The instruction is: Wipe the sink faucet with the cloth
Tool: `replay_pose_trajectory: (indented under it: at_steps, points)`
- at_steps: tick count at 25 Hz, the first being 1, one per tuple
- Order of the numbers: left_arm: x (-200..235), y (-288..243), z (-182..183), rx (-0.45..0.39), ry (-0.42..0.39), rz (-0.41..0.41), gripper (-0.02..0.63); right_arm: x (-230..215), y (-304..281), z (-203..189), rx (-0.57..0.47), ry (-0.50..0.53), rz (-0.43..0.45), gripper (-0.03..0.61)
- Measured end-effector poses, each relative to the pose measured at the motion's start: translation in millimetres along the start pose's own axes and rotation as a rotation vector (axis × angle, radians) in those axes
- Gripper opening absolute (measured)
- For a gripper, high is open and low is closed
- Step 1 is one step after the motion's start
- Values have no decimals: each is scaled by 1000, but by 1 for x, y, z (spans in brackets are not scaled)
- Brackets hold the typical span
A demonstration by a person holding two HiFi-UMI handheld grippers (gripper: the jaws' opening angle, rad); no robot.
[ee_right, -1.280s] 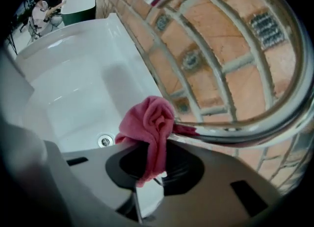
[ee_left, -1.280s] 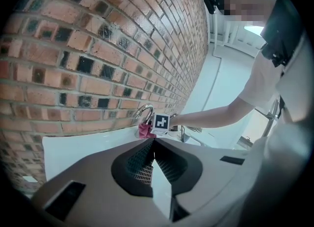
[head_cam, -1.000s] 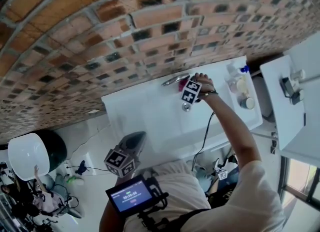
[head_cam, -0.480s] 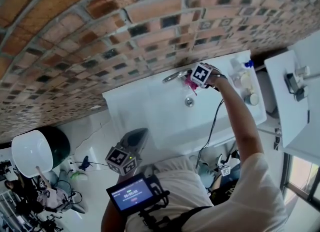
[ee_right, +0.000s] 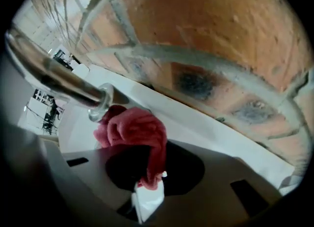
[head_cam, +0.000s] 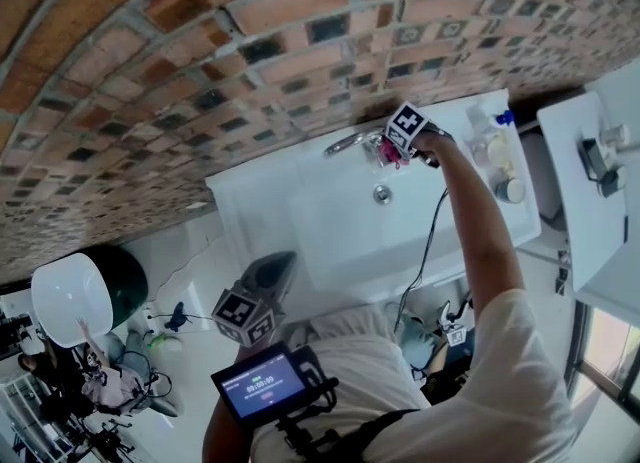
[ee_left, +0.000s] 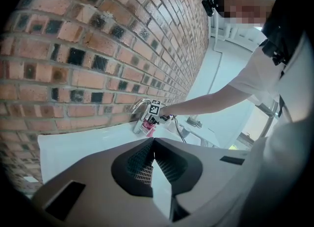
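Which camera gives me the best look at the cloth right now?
The right gripper view: the cloth fills its centre, pinched in the right gripper and bunched just under the faucet spout. The head view shows only a small pink patch at the faucet; the left gripper view, a distant pink speck.

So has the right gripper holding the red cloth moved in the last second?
Yes. The right gripper with its red cloth has gone from beside the round sink drain up to the chrome faucet.

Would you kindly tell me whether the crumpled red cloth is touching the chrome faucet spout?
Touching. The right gripper view shows the crumpled red cloth, pinched in the right tongs, pressed against the tip of the chrome faucet spout.
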State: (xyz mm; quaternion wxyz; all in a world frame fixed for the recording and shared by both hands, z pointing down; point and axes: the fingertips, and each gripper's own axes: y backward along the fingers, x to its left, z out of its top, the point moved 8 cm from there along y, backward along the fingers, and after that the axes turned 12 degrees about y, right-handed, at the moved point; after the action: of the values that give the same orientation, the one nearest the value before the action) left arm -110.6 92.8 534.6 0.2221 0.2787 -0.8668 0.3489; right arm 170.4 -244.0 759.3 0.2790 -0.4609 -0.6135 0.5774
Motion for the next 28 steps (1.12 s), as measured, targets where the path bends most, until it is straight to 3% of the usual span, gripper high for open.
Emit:
replay_pose_trajectory:
  at_steps: [3, 5, 7, 11, 14, 19, 23, 28]
  points:
    - [-5, 1, 4, -20, -38, 20, -15, -8, -19, -4, 18, -36, -120, 72]
    - [-9, -2, 10, -23, -56, 19, -15, -11, -25, -7, -93, -97, -144, 72]
    - [-11, -6, 16, -24, -57, 13, -15, -10, -12, -21, -181, -224, -138, 72]
    - [-8, -6, 19, -43, -50, 10, -15, -2, 28, -65, -237, -372, -223, 72]
    - [-14, -5, 24, -46, -65, 11, -15, 0, 73, -108, -242, -419, -407, 71]
    - [-20, -1, 22, -67, -76, -14, -15, 47, 146, -139, -629, -457, -453, 71]
    - [-21, 4, 27, -84, -87, -26, -15, 99, 187, -166, -810, -459, -473, 71]
    - [-19, 7, 24, -69, -82, -36, -15, 171, 193, -189, -1003, -460, -427, 71]
